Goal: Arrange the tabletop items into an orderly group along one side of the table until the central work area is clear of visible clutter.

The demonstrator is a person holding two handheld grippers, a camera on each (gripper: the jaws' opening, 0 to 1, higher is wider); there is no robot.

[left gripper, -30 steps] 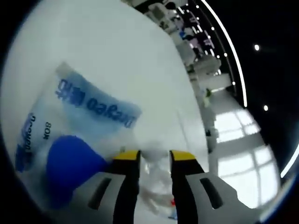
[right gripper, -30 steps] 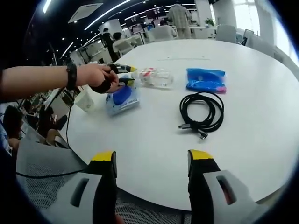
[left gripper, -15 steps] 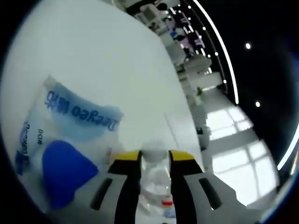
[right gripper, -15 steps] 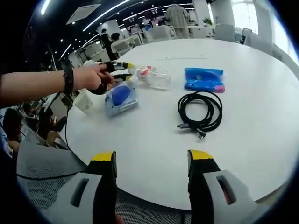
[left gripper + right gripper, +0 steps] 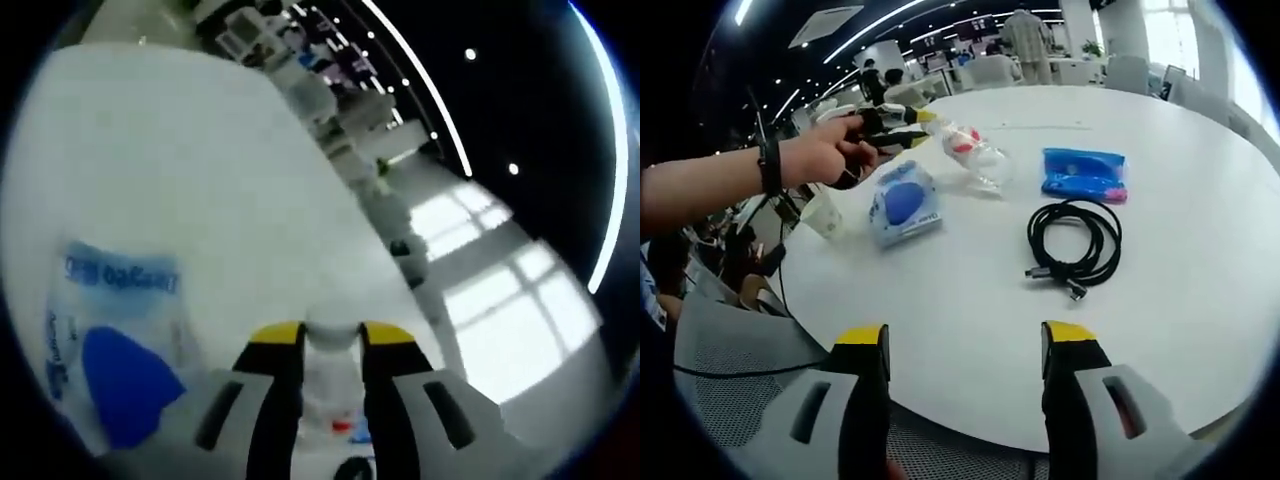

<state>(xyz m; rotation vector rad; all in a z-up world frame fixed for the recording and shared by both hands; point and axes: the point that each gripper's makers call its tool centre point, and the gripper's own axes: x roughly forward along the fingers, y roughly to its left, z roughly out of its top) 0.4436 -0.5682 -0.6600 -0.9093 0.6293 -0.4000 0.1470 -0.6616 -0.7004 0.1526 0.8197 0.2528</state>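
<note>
1. Open-plan office, ceiling light strips, desks behind; the round white table (image 5: 970,290) carries the clutter.
2. Left gripper (image 5: 923,127) shows in the right gripper view at 10 o'clock, held in the person's hand (image 5: 830,155). Its jaws are clamped narrow on the neck end of a clear plastic bottle (image 5: 975,155), which hangs tilted, the far end low and at or just off the tabletop.
3. Left gripper view agrees: the pale bottle cap end (image 5: 332,337) sits pinched between the two yellow-tipped jaws, with the bottle body running down between them.
4. Blue-and-white wipes pack (image 5: 903,200) lies just beside the bottle at 9 o'clock; a paper cup (image 5: 822,213) sits near the table edge beyond it.
5. Blue pouch (image 5: 1083,173) lies at 1 o'clock, with a coiled black cable (image 5: 1077,240) just below it, near centre.
6. Right gripper (image 5: 965,345) hovers at the near table edge, jaws spread wide, holding nothing.
7. Step in hand, my read: relocating the bottle toward the cup-side edge.
8. Next: set the bottle down beside the pack and cup, then release. After that, cable and pouch need moving off centre. A round bottle may roll if laid flat.
</note>
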